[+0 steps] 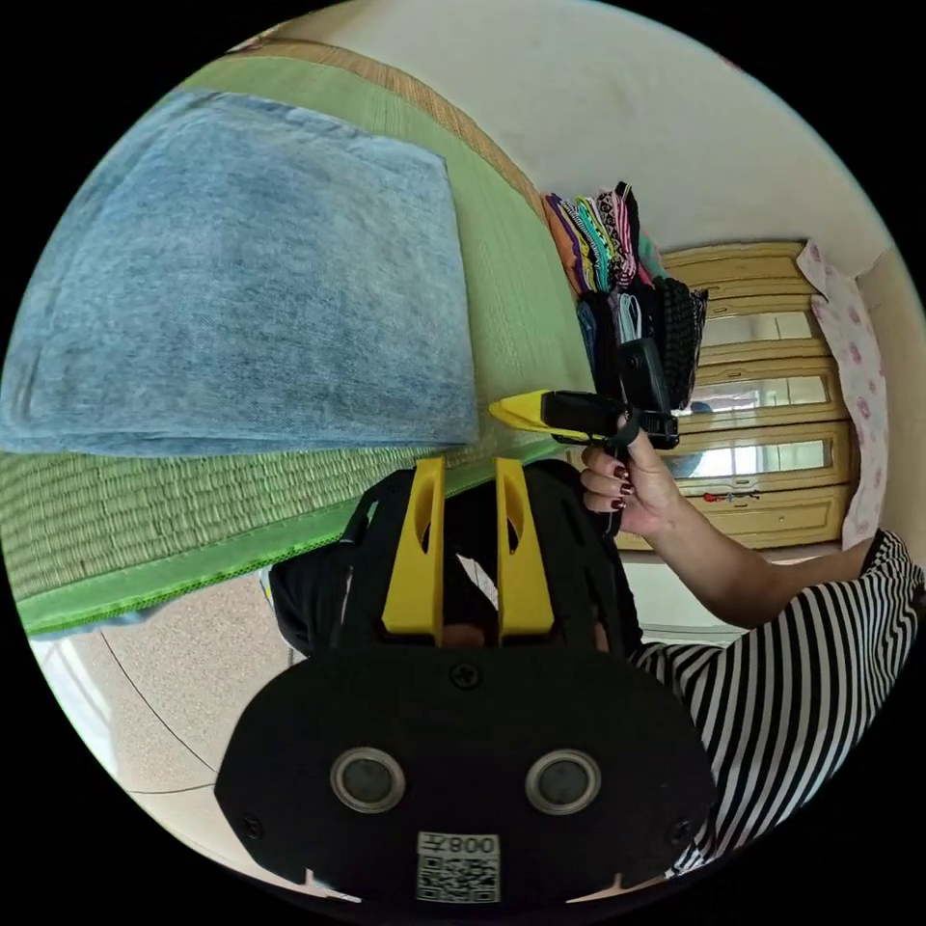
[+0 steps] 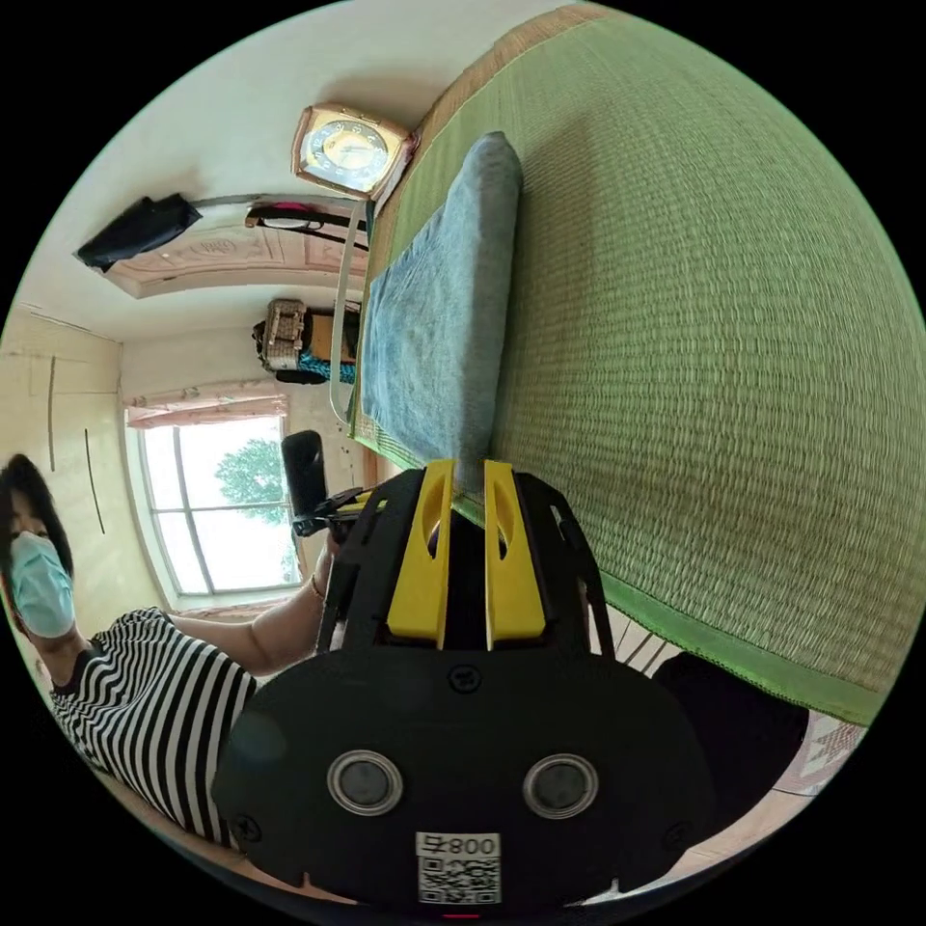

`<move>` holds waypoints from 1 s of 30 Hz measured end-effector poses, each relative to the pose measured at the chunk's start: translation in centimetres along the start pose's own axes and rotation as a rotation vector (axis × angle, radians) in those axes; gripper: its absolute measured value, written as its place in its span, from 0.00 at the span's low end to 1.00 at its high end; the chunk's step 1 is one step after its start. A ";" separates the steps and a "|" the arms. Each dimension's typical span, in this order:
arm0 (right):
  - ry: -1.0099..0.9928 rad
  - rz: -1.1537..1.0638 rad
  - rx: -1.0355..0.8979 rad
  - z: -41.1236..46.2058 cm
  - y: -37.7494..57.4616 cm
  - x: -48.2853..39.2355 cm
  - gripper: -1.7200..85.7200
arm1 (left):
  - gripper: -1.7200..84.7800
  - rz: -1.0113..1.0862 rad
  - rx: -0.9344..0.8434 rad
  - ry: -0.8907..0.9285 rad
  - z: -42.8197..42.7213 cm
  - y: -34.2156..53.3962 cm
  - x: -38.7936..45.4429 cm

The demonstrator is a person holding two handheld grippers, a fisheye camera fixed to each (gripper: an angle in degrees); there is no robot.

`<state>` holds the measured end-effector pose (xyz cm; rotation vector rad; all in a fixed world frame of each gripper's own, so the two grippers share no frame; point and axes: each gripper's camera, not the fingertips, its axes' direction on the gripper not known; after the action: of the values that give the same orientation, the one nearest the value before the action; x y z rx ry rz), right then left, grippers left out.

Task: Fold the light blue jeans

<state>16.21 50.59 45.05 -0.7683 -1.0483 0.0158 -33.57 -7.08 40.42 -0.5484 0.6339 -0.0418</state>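
The light blue jeans [image 1: 241, 280] lie folded into a thick flat rectangle on a green woven mat [image 1: 193, 511]. My left gripper [image 1: 470, 473] hovers off the mat's edge just short of the jeans, jaws apart with nothing between them. A hand holds the right gripper [image 1: 521, 410] beside the mat, its yellow tip pointing at the jeans. In the right gripper view the folded jeans [image 2: 434, 318] run away from me along the mat [image 2: 694, 338]. My right gripper [image 2: 469, 473] stands by their near end, jaws a narrow gap apart and empty.
A stack of colourful clothes [image 1: 617, 260] sits at the mat's far side before a wooden cabinet [image 1: 772, 386]. A person in a striped shirt [image 2: 145, 694] stands by a window [image 2: 241, 511]. A clock [image 2: 352, 149] leans beyond the jeans. Tiled floor [image 1: 164, 675] lies below the mat edge.
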 end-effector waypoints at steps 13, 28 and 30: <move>-0.159 0.083 -0.018 -0.6 -2.0 4.6 0.14 | 0.05 -0.137 0.083 0.171 -1.1 -1.3 -5.3; -0.230 0.076 -0.061 0.4 -3.9 5.6 0.08 | 0.05 -0.133 0.149 0.207 -5.0 0.3 -8.8; -0.241 0.054 -0.049 -0.2 -3.9 4.9 0.07 | 0.07 -0.149 0.195 0.246 -6.1 1.3 -9.9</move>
<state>17.65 49.31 51.05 -0.8540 -1.2600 0.1326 -45.21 -6.83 41.14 -0.4034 0.8182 -0.3119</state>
